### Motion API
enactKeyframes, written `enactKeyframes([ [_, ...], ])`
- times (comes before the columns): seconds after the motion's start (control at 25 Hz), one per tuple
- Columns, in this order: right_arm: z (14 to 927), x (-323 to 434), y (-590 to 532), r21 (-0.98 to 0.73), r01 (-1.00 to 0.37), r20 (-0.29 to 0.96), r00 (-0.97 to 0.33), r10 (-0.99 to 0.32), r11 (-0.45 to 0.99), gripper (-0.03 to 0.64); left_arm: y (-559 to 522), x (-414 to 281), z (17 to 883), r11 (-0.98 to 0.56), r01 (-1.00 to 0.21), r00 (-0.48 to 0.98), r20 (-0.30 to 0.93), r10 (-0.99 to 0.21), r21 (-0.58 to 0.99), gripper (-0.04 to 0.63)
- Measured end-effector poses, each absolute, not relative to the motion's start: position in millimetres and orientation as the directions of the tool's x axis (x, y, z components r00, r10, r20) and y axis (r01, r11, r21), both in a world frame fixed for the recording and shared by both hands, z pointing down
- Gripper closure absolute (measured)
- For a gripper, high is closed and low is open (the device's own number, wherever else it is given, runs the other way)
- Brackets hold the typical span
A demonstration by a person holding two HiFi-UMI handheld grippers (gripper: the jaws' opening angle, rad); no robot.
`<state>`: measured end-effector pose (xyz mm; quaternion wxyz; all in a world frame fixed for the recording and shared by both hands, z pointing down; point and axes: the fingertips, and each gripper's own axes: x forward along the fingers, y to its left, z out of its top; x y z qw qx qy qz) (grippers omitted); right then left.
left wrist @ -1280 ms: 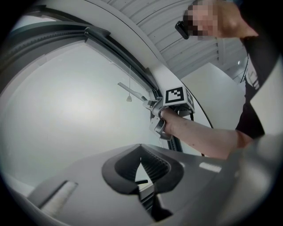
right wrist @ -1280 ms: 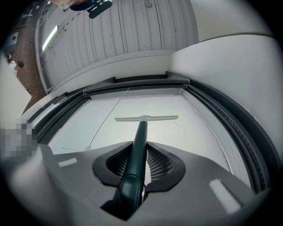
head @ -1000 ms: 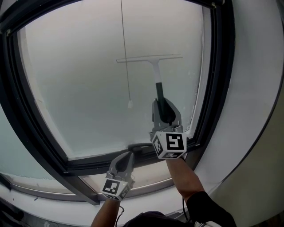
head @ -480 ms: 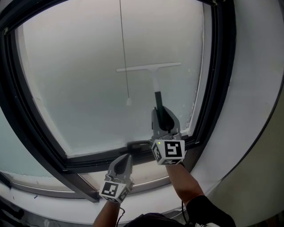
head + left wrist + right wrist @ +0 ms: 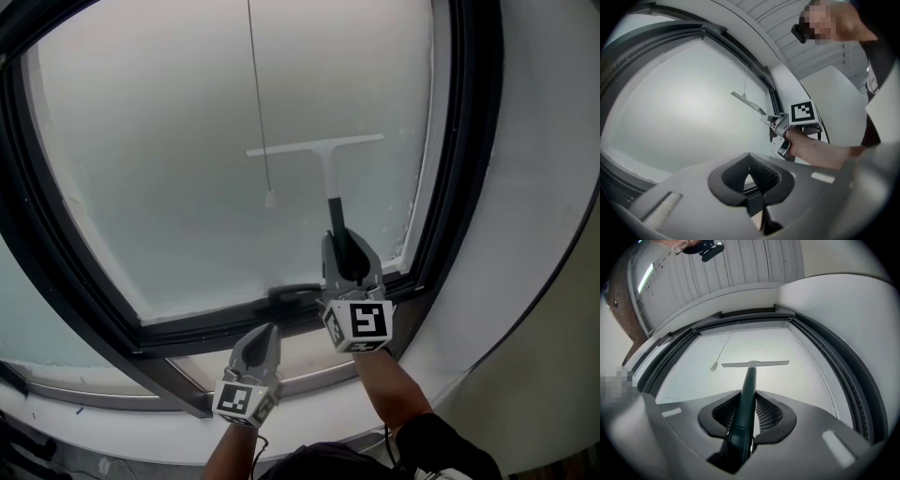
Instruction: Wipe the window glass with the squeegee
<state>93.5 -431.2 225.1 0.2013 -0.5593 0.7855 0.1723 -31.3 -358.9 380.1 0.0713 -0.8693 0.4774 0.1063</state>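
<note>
The squeegee (image 5: 315, 145) has a pale blade lying level against the frosted window glass (image 5: 169, 169), and a dark handle running down from it. My right gripper (image 5: 345, 248) is shut on that handle just above the lower frame. In the right gripper view the handle (image 5: 746, 394) passes between the ribbed pads and the blade (image 5: 754, 364) crosses the pane ahead. My left gripper (image 5: 265, 334) hangs lower, below the bottom frame, shut with nothing in it. In the left gripper view its jaws (image 5: 752, 180) meet, and the squeegee blade (image 5: 746, 100) shows beyond.
A thin pull cord (image 5: 256, 94) hangs down the glass and ends in a small bead (image 5: 270, 199) left of the blade. A dark frame (image 5: 469, 141) borders the pane, with a dark window handle (image 5: 295, 292) on the bottom rail. A white wall (image 5: 544, 187) curves off to the right.
The right gripper has drawn the squeegee down the glass, so the blade sits lower than a second ago. The left gripper has stayed about where it was.
</note>
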Motion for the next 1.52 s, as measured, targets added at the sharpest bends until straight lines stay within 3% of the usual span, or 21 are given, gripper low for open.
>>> enactKeyframes([
  [0.68,271,92,-424,0.079,-0.948,-0.434,-0.311,-0.846,0.308,0.523,-360,-31,381,-0.546,-0.838,0.522,-0.264,-0.811,0.019,0.595],
  [1.52,322,92,-415,0.014,-0.952,-0.370,-0.290,-0.883,0.307,0.523,-367,-29,409,-0.551,-0.834,0.539,-0.186,-0.822,0.021,0.595],
])
